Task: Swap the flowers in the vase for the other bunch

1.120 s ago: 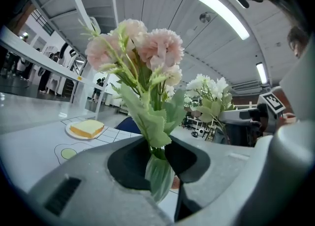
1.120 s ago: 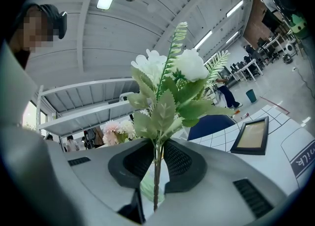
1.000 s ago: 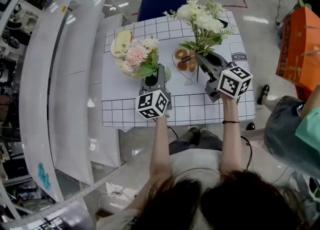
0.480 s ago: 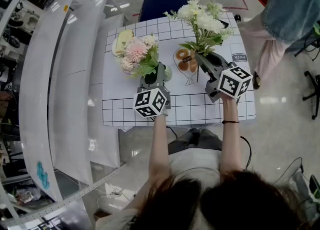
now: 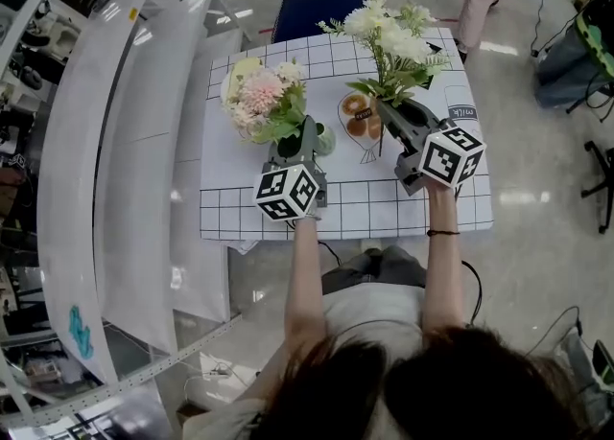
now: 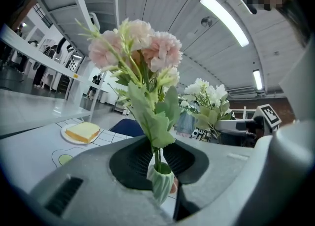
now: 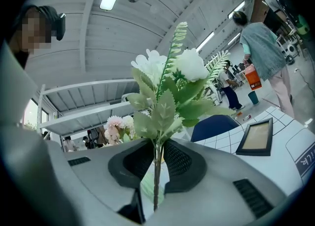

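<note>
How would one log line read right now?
left gripper: shut on pink bunch, stems in vase | right gripper: shut on white bunch

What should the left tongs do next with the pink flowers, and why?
Probably lift the left tongs straight up. They are pinched on the stems of the pink flowers, whose ends dip into the green vase. The right tongs already hold the white flowers, ready to go in once the vase is free.

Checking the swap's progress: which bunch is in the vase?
The pink bunch: its stems, held by the left gripper, run into the green vase. The white bunch hangs bare-stemmed in the right gripper.
</note>
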A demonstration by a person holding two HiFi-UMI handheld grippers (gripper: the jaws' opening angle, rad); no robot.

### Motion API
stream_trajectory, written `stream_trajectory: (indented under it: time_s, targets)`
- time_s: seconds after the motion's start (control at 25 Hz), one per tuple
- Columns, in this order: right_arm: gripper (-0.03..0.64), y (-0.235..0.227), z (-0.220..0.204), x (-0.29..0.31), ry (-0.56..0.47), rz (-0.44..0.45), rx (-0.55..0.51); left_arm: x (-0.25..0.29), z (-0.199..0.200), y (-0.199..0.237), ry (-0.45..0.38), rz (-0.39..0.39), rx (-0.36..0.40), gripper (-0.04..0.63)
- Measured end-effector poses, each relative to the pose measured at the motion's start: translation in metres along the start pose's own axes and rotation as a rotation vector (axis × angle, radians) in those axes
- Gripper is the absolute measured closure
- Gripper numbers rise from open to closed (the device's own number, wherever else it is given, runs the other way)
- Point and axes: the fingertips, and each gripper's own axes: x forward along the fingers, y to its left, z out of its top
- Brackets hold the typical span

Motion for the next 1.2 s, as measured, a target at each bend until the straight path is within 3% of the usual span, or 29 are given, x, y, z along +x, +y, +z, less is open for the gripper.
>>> stream_trajectory:
  time_s: [0.72, 1.2]
  targets:
    - [0.558, 0.014, 0.001, 0.003, -0.006, 0.031, -0.004, -0.013, 0.047, -0.005, -0.097, -0.011, -0.004, 0.525]
    - [0.560, 0.014, 0.005, 0.004, 0.017, 0.063, -0.007, -0.017, 0.059, -0.007, -0.142, 0.028, -0.007, 0.525]
